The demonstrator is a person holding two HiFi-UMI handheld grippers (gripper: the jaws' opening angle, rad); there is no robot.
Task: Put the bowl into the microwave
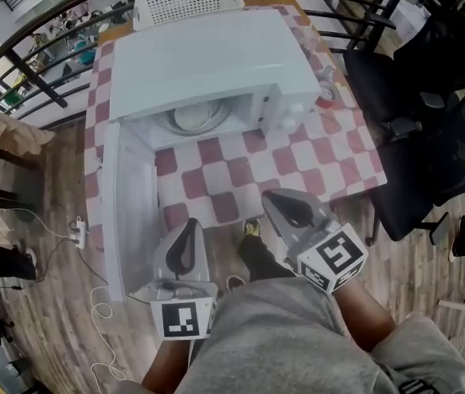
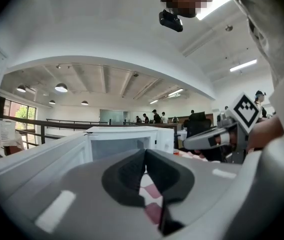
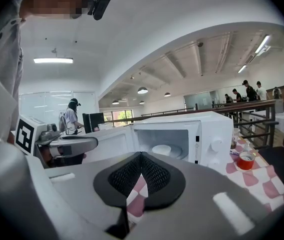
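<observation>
Though empty, both grippers [image 2: 145,151] [image 3: 140,155] fully closed.

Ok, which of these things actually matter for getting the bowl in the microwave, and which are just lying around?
For the job: bowl, already inside; microwave; its open door.
Lying about: red cup, white basket, black chairs, power strip on the floor.
</observation>
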